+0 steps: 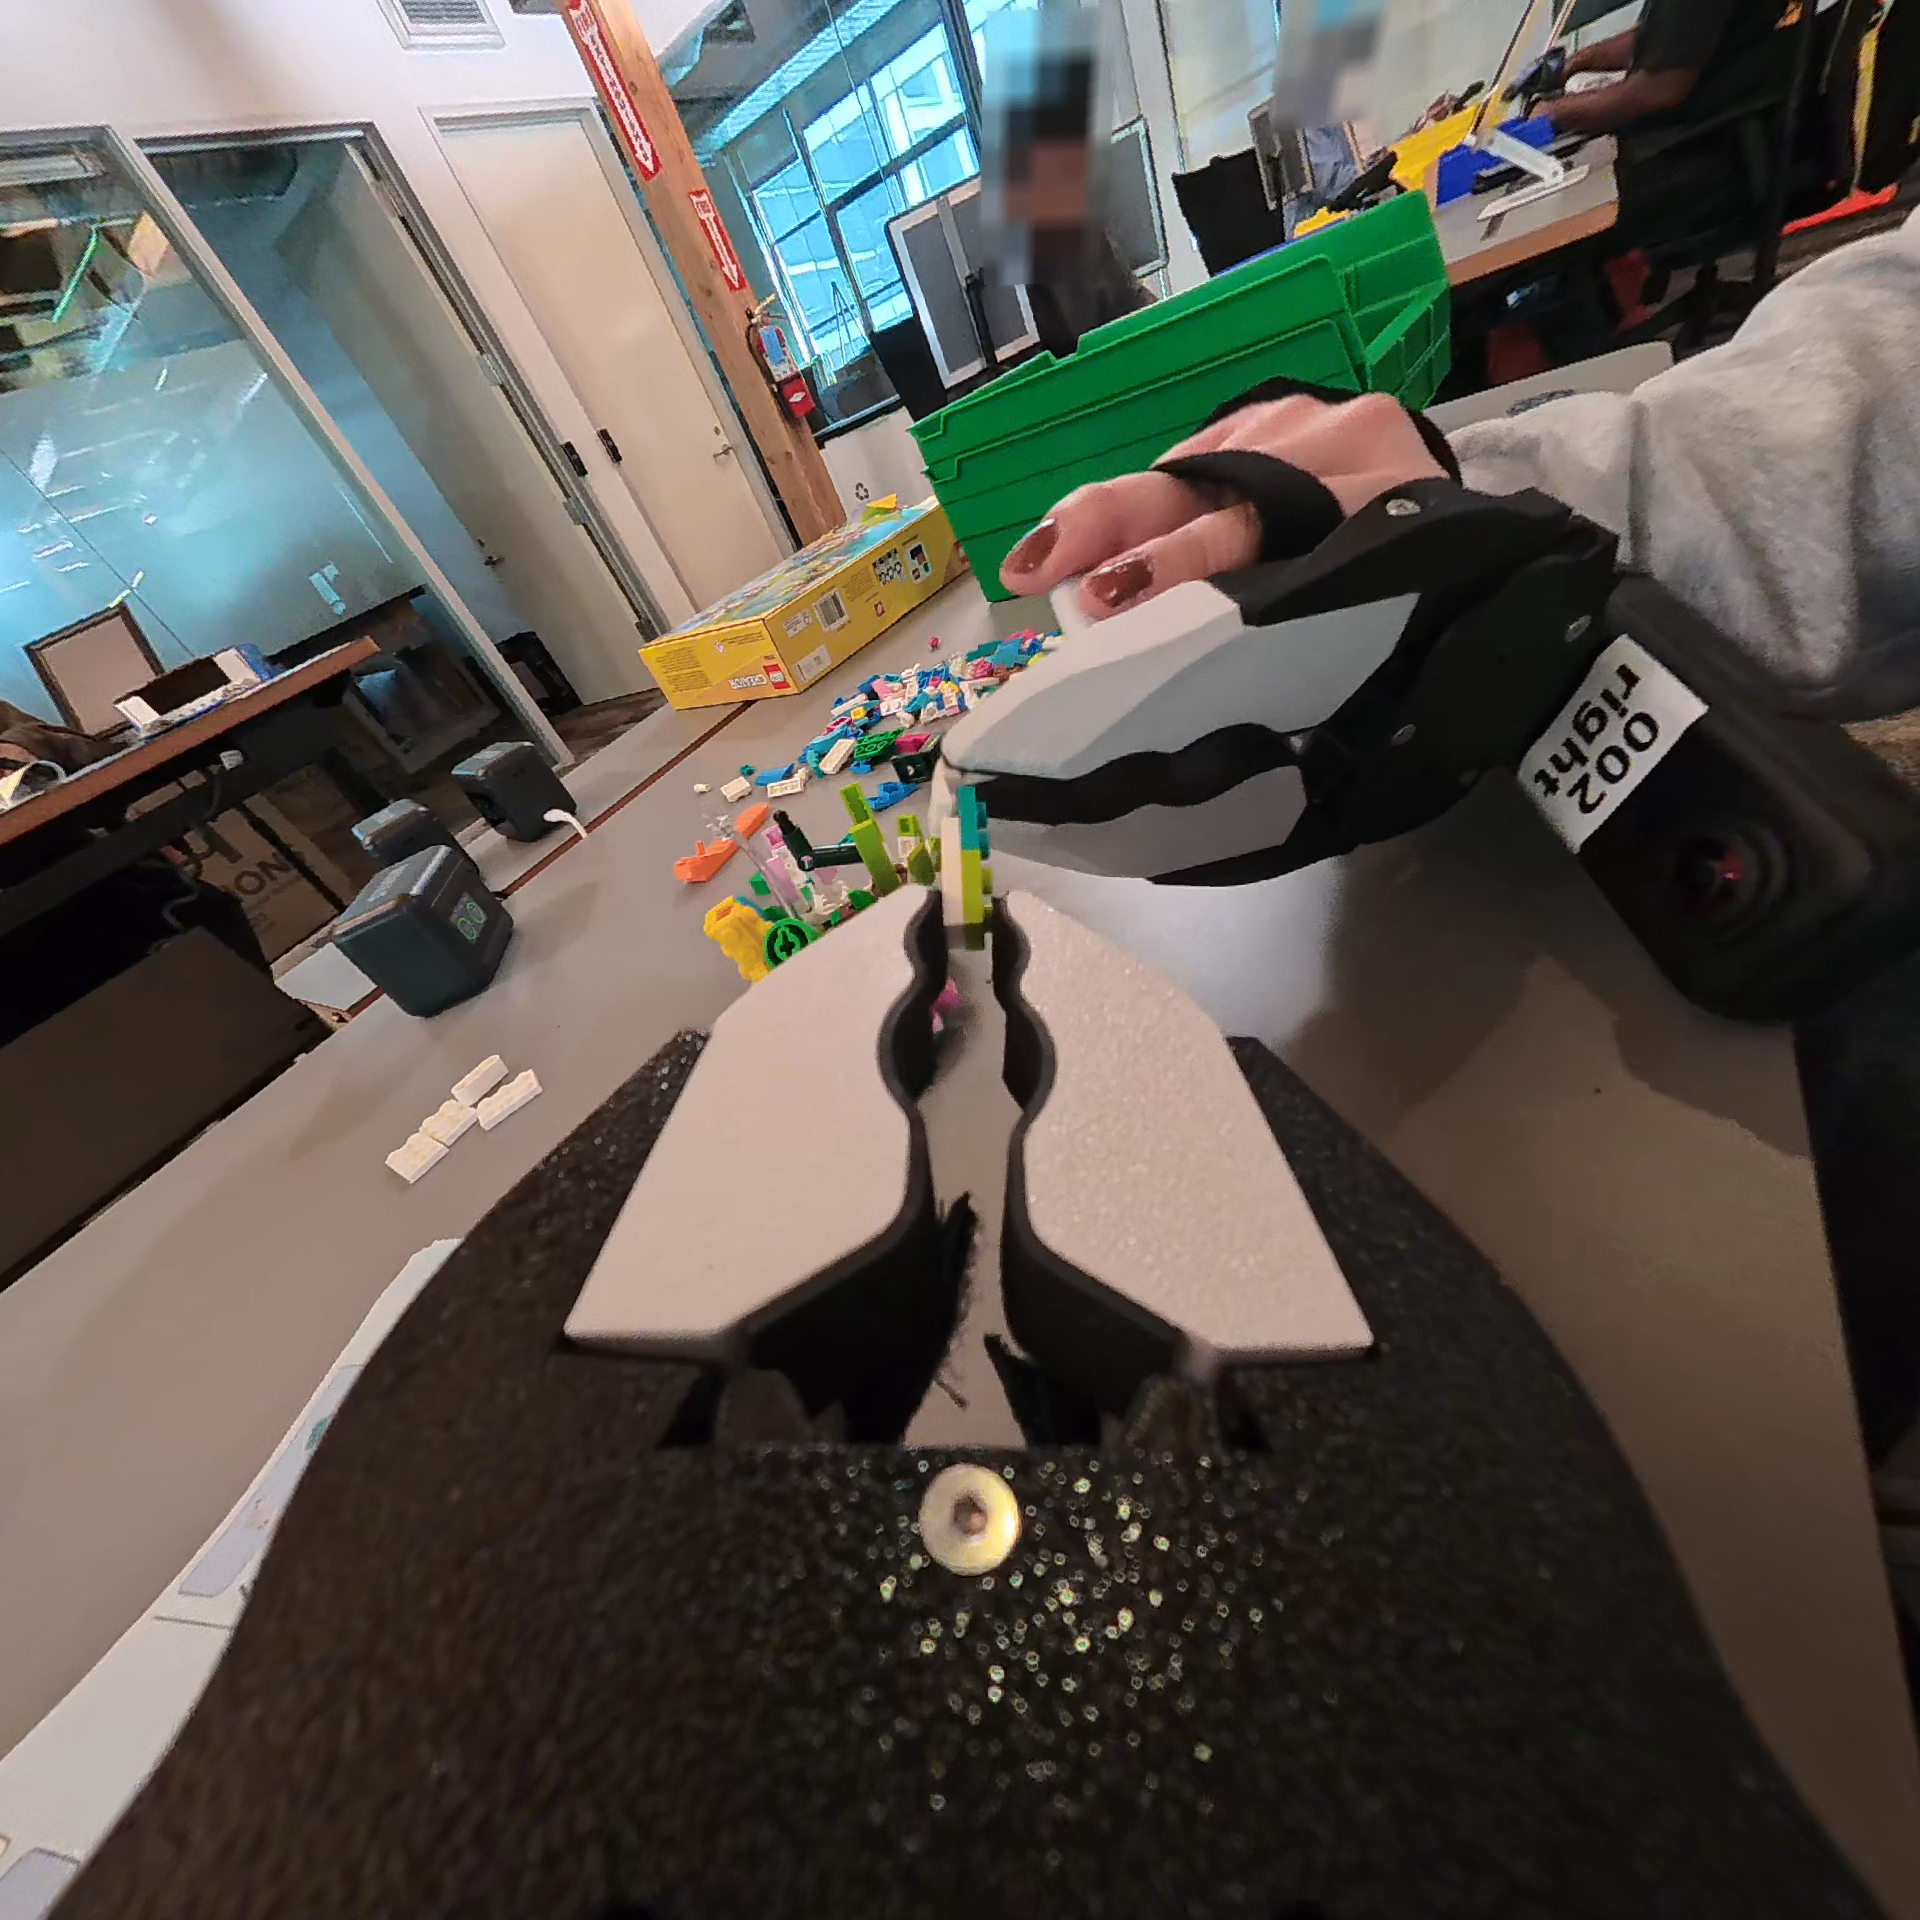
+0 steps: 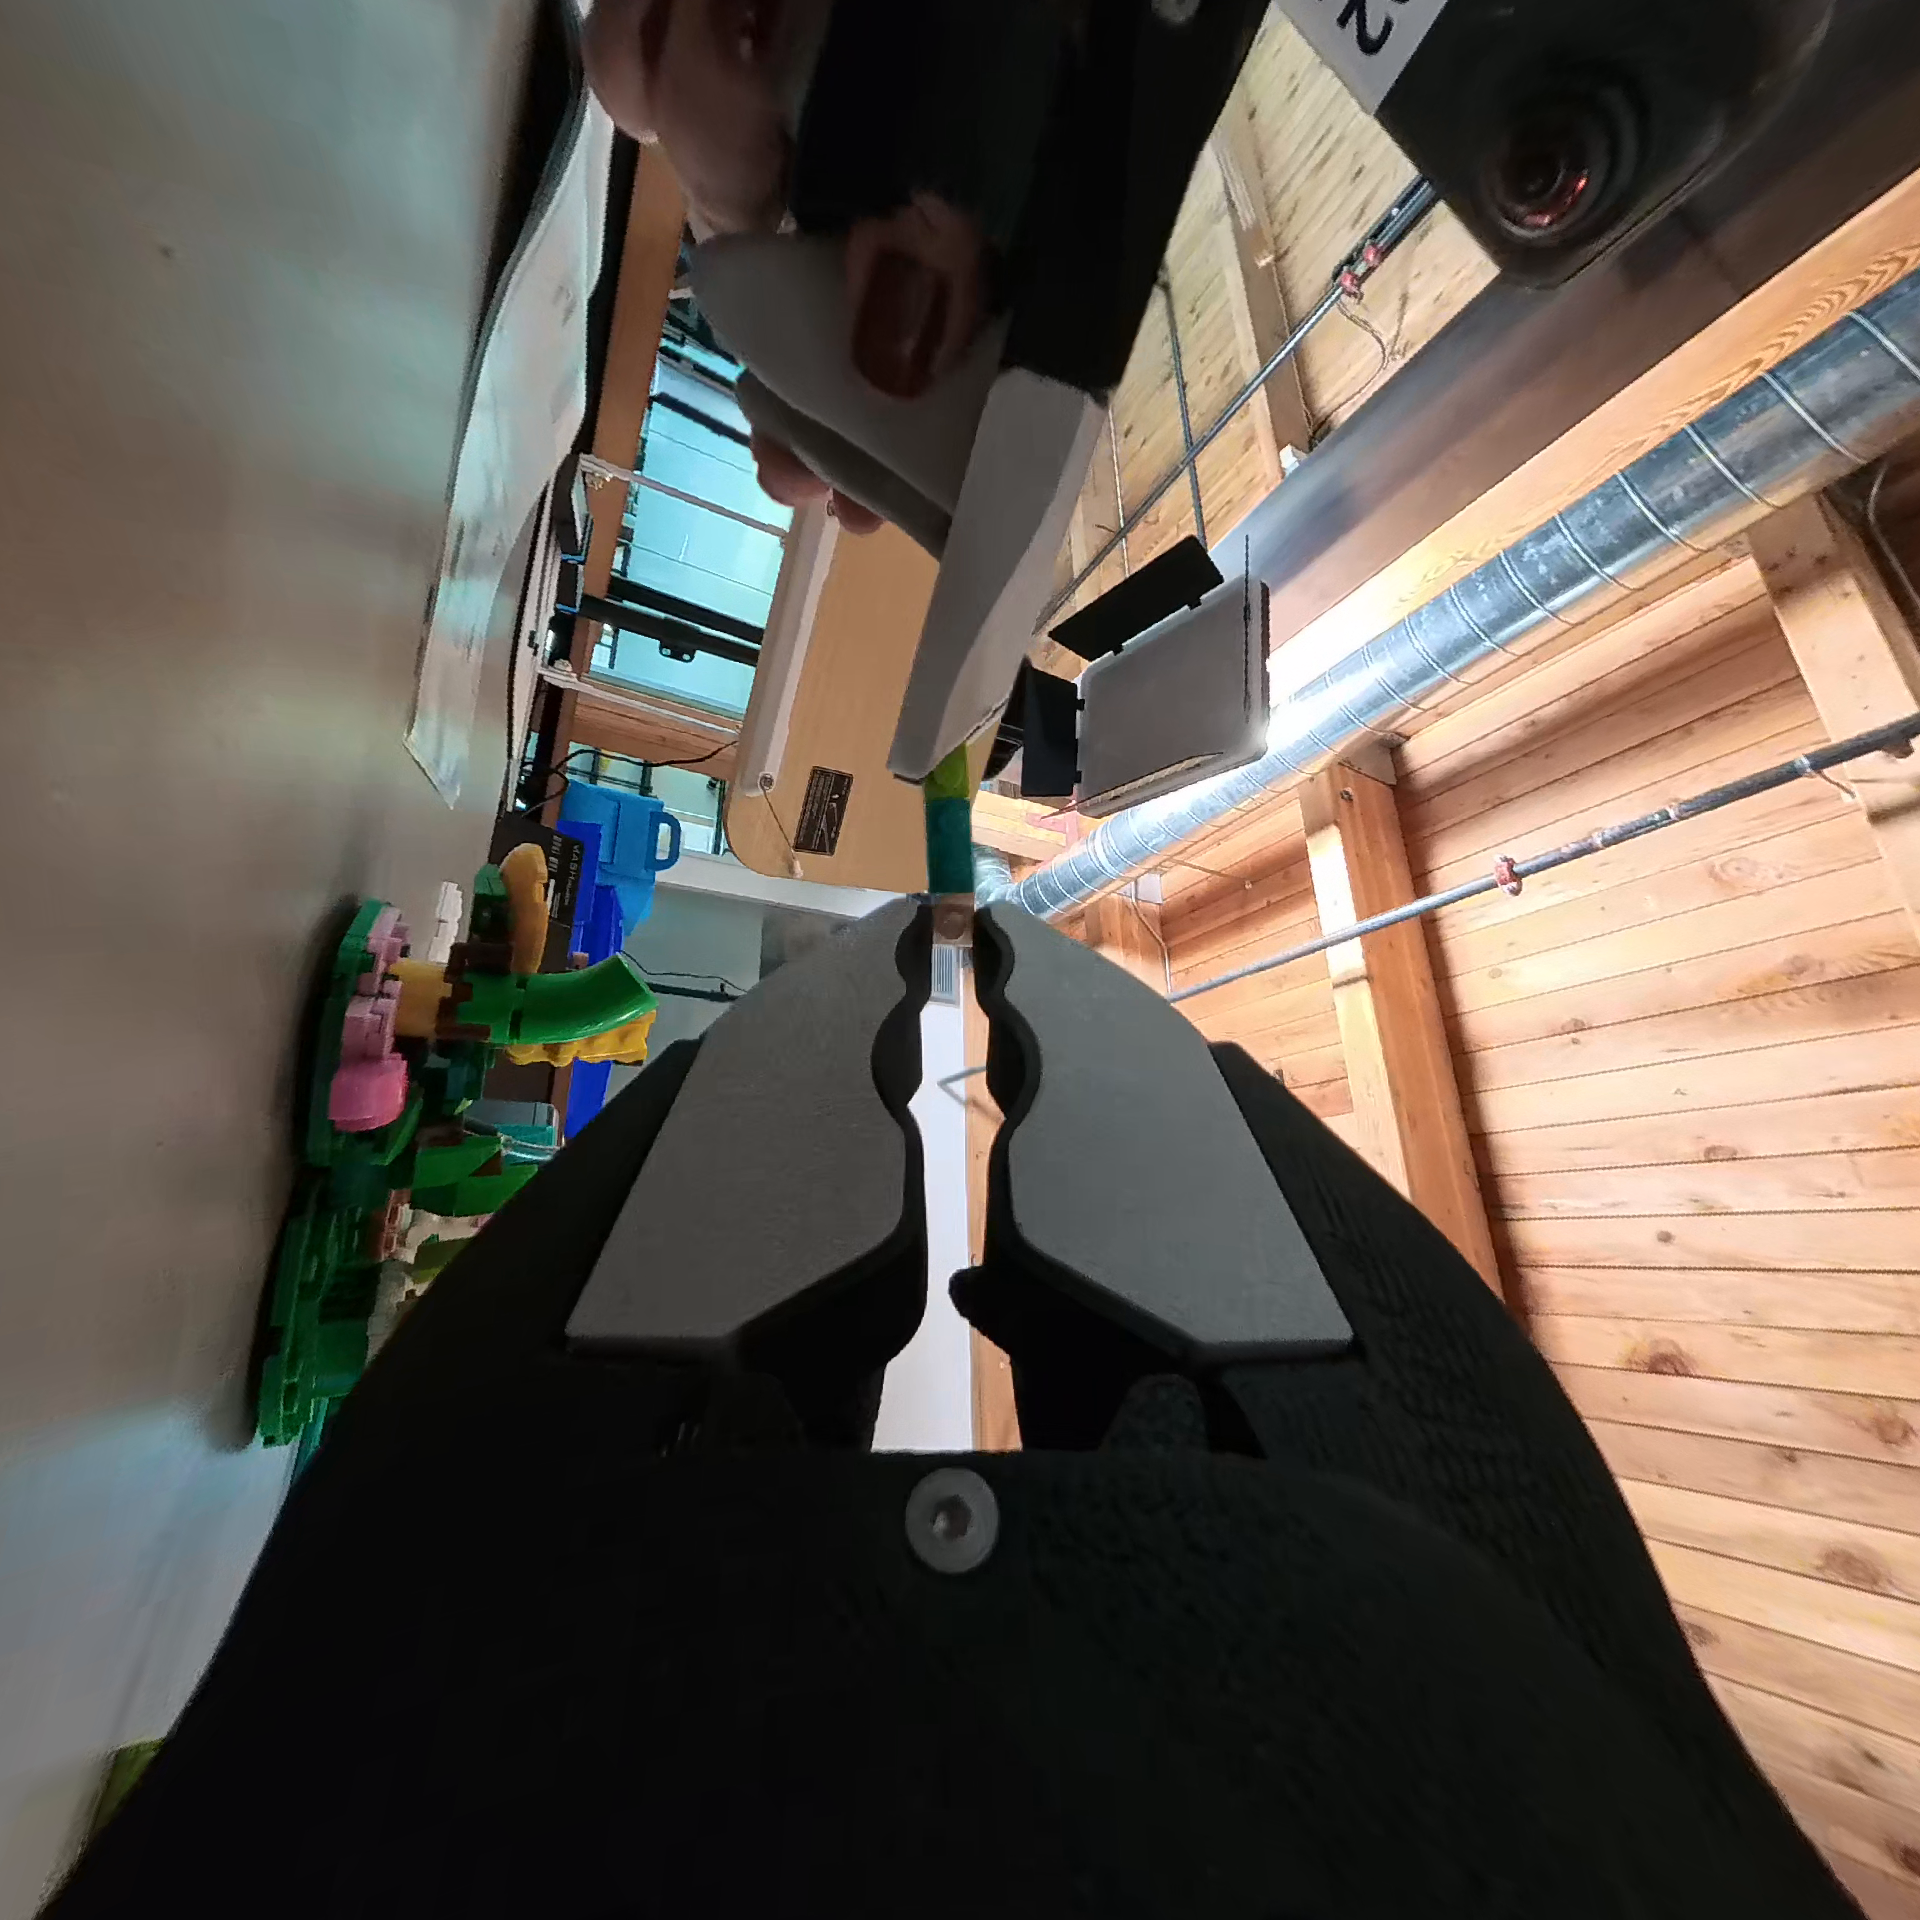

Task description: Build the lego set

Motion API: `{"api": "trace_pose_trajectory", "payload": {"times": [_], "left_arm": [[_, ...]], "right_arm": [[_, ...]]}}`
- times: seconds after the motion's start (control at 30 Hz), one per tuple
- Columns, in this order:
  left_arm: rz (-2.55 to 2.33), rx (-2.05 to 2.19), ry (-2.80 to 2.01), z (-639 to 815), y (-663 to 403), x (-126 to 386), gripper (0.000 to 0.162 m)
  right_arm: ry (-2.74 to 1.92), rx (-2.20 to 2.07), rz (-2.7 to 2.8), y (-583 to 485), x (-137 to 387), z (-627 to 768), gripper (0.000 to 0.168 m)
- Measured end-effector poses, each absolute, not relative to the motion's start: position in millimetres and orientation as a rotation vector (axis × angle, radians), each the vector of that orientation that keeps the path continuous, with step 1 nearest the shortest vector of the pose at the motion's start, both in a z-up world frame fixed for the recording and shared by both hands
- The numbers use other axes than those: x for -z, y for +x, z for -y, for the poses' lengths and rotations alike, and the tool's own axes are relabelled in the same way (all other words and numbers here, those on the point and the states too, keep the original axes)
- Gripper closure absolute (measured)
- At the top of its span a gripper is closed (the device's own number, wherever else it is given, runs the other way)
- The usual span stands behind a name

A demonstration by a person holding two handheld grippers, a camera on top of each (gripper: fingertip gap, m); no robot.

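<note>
- the left gripper (image 1: 966,920) has its two grey fingers pinched on the lower end of a small lego piece (image 1: 964,883), a thin stack of white, lime and teal plates standing on edge between the tips.
- the right gripper (image 1: 961,805) comes in from the right of the left wrist view, held by a hand (image 1: 1236,499) in a black strap and grey sleeve, and its tips are closed on the upper teal end of the same piece.
- in the right wrist view the right gripper (image 2: 951,920) grips a pale, tan-looking end of the strip (image 2: 951,831), which runs teal then lime up into the other claw's grey finger (image 2: 977,582); the view is turned sideways and dim, so the exact brick colours there are uncertain.
- the piece is held in the air above the grey table (image 1: 520,1039), between both claws.
- just beyond the fingertips stands a partly built model (image 1: 800,904) with lime stems, yellow and pink parts.
- farther back lies a pile of loose bricks (image 1: 914,696) in blue, pink and white, and an orange piece (image 1: 717,852) lies apart to the left.
- a few white bricks (image 1: 468,1117) sit near the left table edge.
- a yellow box (image 1: 800,613) and stacked green bins (image 1: 1195,405) are at the far end.
</note>
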State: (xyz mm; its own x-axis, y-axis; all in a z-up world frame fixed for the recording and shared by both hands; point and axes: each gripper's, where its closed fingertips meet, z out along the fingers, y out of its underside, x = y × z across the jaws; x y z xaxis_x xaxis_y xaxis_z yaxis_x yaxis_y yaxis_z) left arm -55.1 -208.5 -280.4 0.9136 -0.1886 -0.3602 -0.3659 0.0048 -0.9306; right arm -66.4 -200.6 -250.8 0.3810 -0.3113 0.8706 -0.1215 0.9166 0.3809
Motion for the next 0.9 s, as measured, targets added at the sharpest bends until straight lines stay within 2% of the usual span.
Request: {"api": "trace_pose_trajectory", "payload": {"times": [0.9], "left_arm": [[-0.466, -0.157, -1.592, 207.9, -54.4, 283.6, 0.154]], "right_arm": [[0.512, 0.147, 1.259, -62.3, 257.1, 201.9, 0.163]]}}
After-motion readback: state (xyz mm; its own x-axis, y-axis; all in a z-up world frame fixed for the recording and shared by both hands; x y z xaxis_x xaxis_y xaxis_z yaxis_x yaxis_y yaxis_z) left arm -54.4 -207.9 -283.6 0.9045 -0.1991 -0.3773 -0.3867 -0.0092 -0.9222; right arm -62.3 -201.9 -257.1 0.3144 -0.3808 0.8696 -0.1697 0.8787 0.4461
